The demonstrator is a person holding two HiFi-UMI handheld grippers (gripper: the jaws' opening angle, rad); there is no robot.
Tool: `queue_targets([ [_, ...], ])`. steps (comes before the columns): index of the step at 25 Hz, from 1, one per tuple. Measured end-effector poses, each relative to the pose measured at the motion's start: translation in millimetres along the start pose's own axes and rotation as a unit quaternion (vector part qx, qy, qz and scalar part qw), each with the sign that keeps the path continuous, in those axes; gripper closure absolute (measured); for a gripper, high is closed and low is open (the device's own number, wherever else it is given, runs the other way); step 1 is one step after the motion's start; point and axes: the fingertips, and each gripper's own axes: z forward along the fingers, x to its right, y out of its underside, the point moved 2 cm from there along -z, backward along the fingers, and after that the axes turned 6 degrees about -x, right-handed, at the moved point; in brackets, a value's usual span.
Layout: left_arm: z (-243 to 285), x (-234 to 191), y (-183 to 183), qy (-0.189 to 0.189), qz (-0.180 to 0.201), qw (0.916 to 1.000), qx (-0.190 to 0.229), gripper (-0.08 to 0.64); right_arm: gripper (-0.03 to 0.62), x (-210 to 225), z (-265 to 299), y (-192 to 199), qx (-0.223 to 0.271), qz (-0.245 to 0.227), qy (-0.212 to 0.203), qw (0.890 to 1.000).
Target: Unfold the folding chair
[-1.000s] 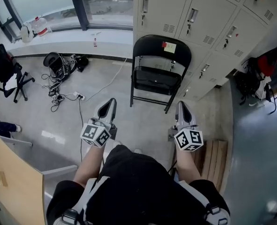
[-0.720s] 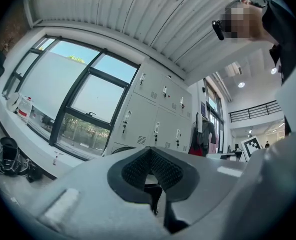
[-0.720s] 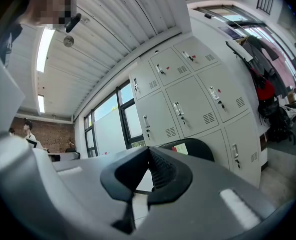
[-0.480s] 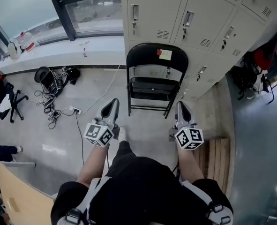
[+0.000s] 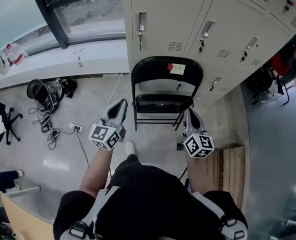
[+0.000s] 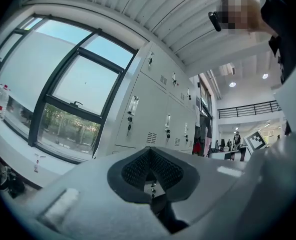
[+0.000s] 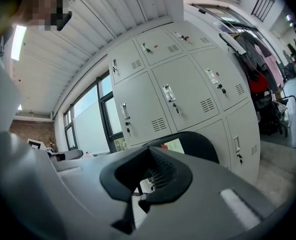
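A black folding chair (image 5: 167,73) leans folded against the grey lockers (image 5: 188,19), with a yellow note and a red tag on its backrest. In the head view my left gripper (image 5: 121,104) hangs just left of the chair's front legs, apart from them, jaws shut with nothing in them. My right gripper (image 5: 190,113) is at the chair's lower right corner, also shut and empty. The right gripper view shows the chair's backrest (image 7: 200,145) beyond the shut right gripper (image 7: 150,173). In the left gripper view, the left gripper (image 6: 153,170) faces lockers and window.
A tangle of cables and a power strip (image 5: 55,96) lies on the floor at the left under the window sill (image 5: 62,59). A wooden pallet (image 5: 229,164) lies to my right. Bags and clothes (image 5: 278,69) pile up at the far right. A tan board (image 5: 17,216) stands lower left.
The person has walked toward the chair. Both grippers, still shut, have come forward and now flank the chair's lower part; the window and cables have slid left in view.
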Motion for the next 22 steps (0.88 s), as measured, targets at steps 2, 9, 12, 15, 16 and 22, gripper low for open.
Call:
queue_targets([
  [2, 13, -15, 3, 0.006, 0.001, 0.9999, -0.013, 0.560, 0.586, 1, 17, 8, -0.011, 0.012, 0.012, 1.000],
  [9, 59, -60, 19, 0.032, 0.003, 0.9977, -0.060, 0.560, 0.586, -2, 78, 44, -0.070, 0.015, 0.038, 0.997],
  [12, 77, -77, 34, 0.045, 0.006, 0.9949, -0.091, 0.560, 0.586, 1, 102, 64, -0.099, 0.024, 0.053, 0.993],
  [15, 96, -92, 49, 0.061, 0.014, 0.9911, -0.117, 0.559, 0.586, 5, 118, 87, -0.128, 0.026, 0.083, 0.988],
  [16, 103, -96, 52, 0.067, 0.016, 0.9899, -0.124, 0.558, 0.586, 6, 123, 94, -0.137, 0.026, 0.094, 0.986],
  [22, 150, -124, 76, 0.086, 0.036, 0.9821, -0.164, 0.449, 0.577, 3, 135, 115, -0.155, 0.052, 0.121, 0.979],
])
